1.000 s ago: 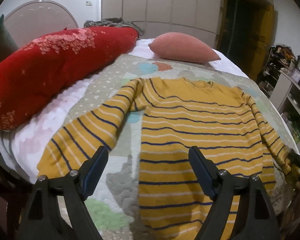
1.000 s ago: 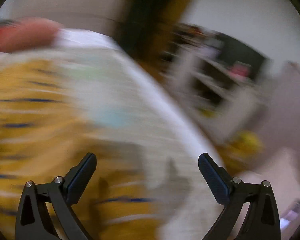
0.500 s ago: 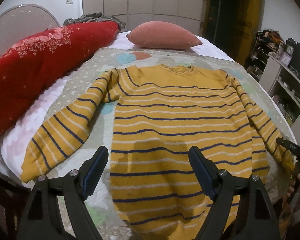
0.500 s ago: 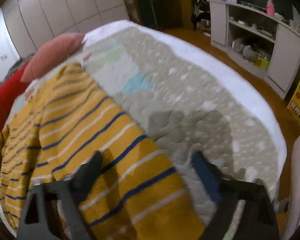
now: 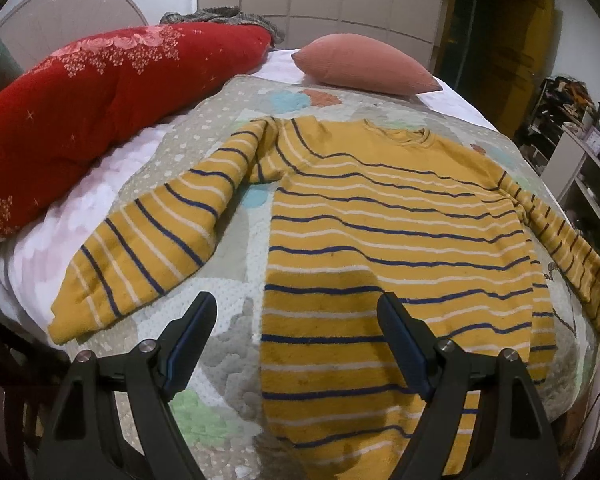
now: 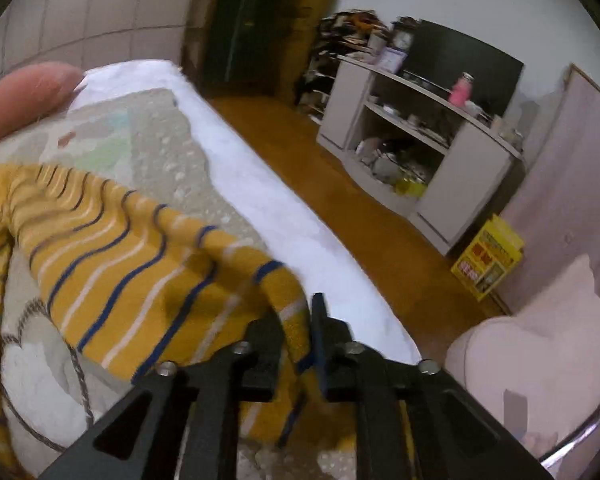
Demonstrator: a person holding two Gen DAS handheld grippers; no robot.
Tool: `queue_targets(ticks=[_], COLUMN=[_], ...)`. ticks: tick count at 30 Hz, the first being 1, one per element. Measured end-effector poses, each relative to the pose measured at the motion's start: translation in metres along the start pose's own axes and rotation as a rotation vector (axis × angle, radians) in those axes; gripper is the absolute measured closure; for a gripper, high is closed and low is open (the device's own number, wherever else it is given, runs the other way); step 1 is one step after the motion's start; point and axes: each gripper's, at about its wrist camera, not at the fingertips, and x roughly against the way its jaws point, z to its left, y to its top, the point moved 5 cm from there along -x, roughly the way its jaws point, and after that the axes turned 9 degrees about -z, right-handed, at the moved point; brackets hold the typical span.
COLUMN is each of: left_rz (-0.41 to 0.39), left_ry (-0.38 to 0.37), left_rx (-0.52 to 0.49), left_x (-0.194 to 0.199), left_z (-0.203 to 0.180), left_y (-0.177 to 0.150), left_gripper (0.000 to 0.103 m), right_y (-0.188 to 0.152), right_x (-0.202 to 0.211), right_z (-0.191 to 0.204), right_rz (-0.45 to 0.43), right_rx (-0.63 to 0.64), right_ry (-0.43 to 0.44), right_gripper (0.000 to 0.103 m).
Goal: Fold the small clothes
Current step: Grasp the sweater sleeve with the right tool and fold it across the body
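A yellow sweater (image 5: 380,220) with blue and white stripes lies flat, sleeves spread, on a patterned quilt (image 5: 228,292) on the bed. My left gripper (image 5: 296,336) is open and empty, held above the sweater's lower hem at its left side. In the right wrist view my right gripper (image 6: 300,320) is shut on the cuff end of the sweater's right sleeve (image 6: 140,264), which is lifted a little off the quilt (image 6: 148,152) near the bed's right edge.
A big red bolster (image 5: 100,92) lies along the bed's left side and a pink pillow (image 5: 364,66) at its head. Right of the bed are wooden floor (image 6: 340,208), a grey shelf unit (image 6: 420,148), a yellow box (image 6: 488,260) and a pale cushion (image 6: 540,352).
My right gripper closed on the right sleeve's cuff and raised it. My left gripper stayed open and shifted slightly over the hem.
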Motion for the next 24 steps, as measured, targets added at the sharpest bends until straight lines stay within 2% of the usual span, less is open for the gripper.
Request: queue_targets(ticks=[1, 2, 5, 8, 11, 16, 19, 20, 21, 22, 23, 24], left_rz=[0.004, 0.010, 0.023, 0.022, 0.024, 0.022, 0.026, 0.024, 0.022, 0.021, 0.019, 0.018], left_ry=[-0.002, -0.006, -0.018, -0.022, -0.026, -0.025, -0.025, -0.025, -0.026, -0.026, -0.027, -0.029], left_rx=[0.003, 0.004, -0.009, -0.019, -0.013, -0.010, -0.007, -0.006, -0.006, -0.006, -0.006, -0.006], left_x=[-0.001, -0.003, -0.007, -0.009, -0.009, -0.009, -0.009, -0.008, -0.007, -0.006, -0.006, -0.005], left_z=[0.000, 0.000, -0.004, -0.006, -0.005, -0.004, -0.003, -0.003, -0.003, -0.003, -0.003, -0.003], left_y=[-0.001, -0.002, -0.005, -0.007, -0.008, -0.009, -0.011, -0.012, -0.012, -0.013, -0.013, -0.014], left_gripper=[0.022, 0.021, 0.021, 0.021, 0.021, 0.021, 0.021, 0.021, 0.021, 0.021, 0.021, 0.021], right_y=[0.002, 0.003, 0.000, 0.001, -0.009, -0.047, -0.073, -0.077, -0.080, -0.082, -0.083, -0.084], right_x=[0.003, 0.005, 0.023, 0.042, 0.067, 0.076, 0.078, 0.080, 0.084, 0.087, 0.090, 0.092], right_z=[0.005, 0.010, 0.031, 0.058, 0.076, 0.129, 0.155, 0.161, 0.167, 0.172, 0.179, 0.179], right_rz=[-0.003, -0.010, -0.052, -0.074, -0.051, 0.112, 0.196, 0.199, 0.185, 0.179, 0.178, 0.185], right_rx=[-0.019, -0.027, -0.020, -0.012, -0.030, -0.061, -0.062, -0.062, -0.050, -0.036, -0.018, -0.009], right_ry=[0.030, 0.055, 0.135, 0.214, 0.350, 0.617, 0.713, 0.724, 0.729, 0.739, 0.765, 0.782], right_gripper=[0.075, 0.065, 0.048, 0.045, 0.043, 0.043, 0.043, 0.043, 0.044, 0.055, 0.080, 0.086])
